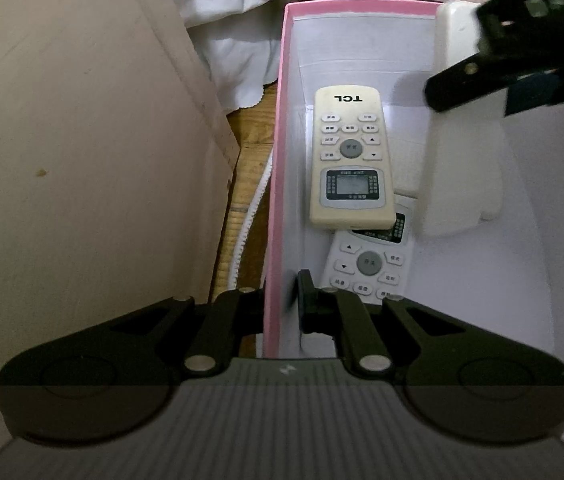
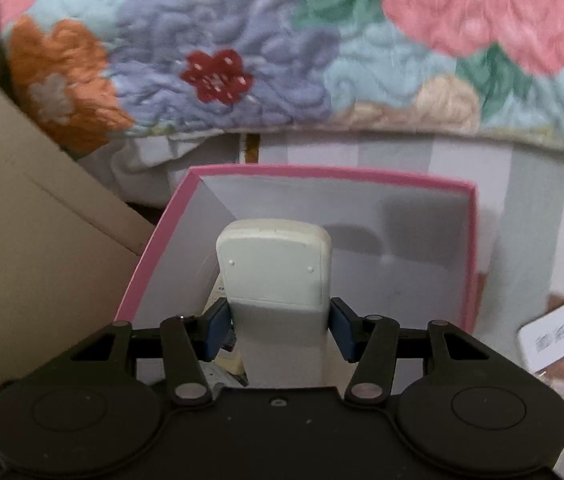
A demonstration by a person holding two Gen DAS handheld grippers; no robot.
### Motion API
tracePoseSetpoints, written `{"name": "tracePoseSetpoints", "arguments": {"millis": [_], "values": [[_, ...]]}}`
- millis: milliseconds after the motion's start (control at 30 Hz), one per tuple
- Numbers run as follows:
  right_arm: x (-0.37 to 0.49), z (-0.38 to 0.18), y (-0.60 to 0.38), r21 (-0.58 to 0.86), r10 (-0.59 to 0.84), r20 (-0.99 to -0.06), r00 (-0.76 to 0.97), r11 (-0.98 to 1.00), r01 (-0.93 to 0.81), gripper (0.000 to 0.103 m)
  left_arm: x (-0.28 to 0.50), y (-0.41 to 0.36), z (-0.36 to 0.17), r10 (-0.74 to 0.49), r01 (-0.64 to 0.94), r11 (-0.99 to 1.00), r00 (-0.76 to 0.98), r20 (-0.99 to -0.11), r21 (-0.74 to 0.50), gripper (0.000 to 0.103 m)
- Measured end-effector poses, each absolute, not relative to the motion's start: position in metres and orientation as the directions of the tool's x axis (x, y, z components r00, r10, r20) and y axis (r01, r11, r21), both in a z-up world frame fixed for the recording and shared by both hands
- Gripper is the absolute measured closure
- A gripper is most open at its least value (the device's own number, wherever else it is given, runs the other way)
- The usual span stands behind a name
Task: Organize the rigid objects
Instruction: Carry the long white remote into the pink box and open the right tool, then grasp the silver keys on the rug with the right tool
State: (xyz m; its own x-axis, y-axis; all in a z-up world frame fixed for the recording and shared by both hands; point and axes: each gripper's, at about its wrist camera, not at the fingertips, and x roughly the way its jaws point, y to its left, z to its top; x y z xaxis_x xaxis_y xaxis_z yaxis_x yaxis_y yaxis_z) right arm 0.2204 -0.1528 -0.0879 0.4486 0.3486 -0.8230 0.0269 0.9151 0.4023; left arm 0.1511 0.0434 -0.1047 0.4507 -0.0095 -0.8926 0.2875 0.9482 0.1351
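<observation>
A pink-rimmed box [image 1: 280, 128] with white inside walls lies open below me. My left gripper [image 1: 282, 308] is shut on its left wall, one finger outside and one inside. On the box's floor a cream TCL remote [image 1: 351, 160] lies face up, overlapping a white remote [image 1: 369, 264]. My right gripper [image 2: 280, 324] is shut on a third, off-white remote [image 2: 278, 268], back side up, blue pads pressing on its two long edges. That remote [image 1: 461, 168] hangs tilted over the right half of the box [image 2: 321, 172], above the other two.
A beige panel [image 1: 82, 160] stands close along the box's left side. A floral quilt [image 2: 282, 60] and striped bed sheet [image 2: 401, 152] rise behind the box. A woven mat [image 1: 250, 168] shows in the gap. A white card [image 2: 557, 336] lies to the right of the box.
</observation>
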Motion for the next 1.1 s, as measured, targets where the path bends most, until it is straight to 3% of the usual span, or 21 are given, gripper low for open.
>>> {"name": "tracePoseSetpoints", "arguments": {"millis": [267,400,700,1100], "values": [[0.24,-0.109,-0.147,0.394,0.32,-0.852,0.414,0.913,0.105,0.042,0.15,0.044,-0.104,-0.009,0.285,0.949,0.45,-0.893,0.134,0.095],[0.239,-0.103,-0.146,0.408,0.332,-0.818,0.471,0.911,0.067,0.043,0.15,0.043,-0.104,-0.008,0.284,0.95,0.45,-0.893,0.134,0.095],[0.202,-0.063,-0.171,0.49,0.401,-0.729,0.554,0.872,0.014,0.042,0.15,0.042,-0.103,-0.008,0.284,0.95,0.45,-0.893,0.134,0.095],[0.109,-0.003,-0.198,0.403,0.363,-0.712,0.601,0.912,-0.072,0.042,0.149,0.042,-0.103,-0.007,0.283,0.949,0.449,-0.893,0.135,0.095]]}}
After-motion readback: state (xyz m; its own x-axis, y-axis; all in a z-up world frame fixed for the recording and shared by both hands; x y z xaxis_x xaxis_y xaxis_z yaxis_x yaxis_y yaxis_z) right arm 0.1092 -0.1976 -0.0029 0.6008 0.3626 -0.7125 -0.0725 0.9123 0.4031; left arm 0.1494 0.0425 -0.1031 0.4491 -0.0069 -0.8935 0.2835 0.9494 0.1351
